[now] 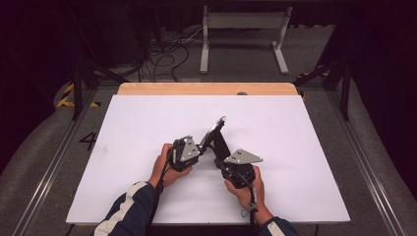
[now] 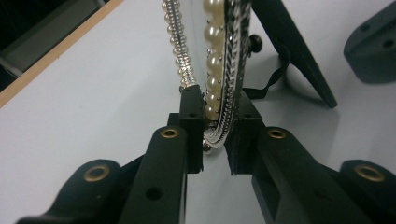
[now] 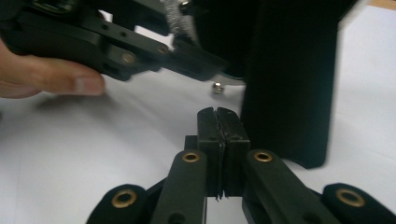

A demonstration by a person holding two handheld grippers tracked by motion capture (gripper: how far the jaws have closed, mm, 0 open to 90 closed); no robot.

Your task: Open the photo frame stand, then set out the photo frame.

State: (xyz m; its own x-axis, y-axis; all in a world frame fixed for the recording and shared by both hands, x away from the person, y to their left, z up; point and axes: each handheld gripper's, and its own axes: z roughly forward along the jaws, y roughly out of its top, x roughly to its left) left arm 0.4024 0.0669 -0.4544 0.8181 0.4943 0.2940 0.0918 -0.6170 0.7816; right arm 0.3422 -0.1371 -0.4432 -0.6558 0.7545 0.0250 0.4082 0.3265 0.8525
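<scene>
High view: a picture frame (image 1: 213,132) stands tilted near the middle of the white table (image 1: 147,123), propped on its black back stand (image 1: 221,145). The left gripper (image 1: 199,146) reaches in from the left and grips the frame's lower edge, while the right gripper (image 1: 225,161) sits just behind the stand, close to the table surface. A person's 2 hands hold the tools, with dark sleeves striped in white coming in from the bottom edge.

In the left gripper view, the left gripper (image 2: 215,135) has its 2 jaws pinching the rim of the frame (image 2: 224,65), which is trimmed with a row of pearls and a braided silver band. A second line of small beads runs just left of that rim. The stand (image 2: 299,56) leans away to the right, tied to the frame by a thin black ribbon (image 2: 268,81).

In the right gripper view, the right gripper (image 3: 217,116) has its jaws pressed together with nothing between them, just beside the dark stand (image 3: 289,79) but not gripping it. The left gripper (image 3: 205,63) shows above, with fingertips (image 3: 70,84) resting on the table at the left.
</scene>
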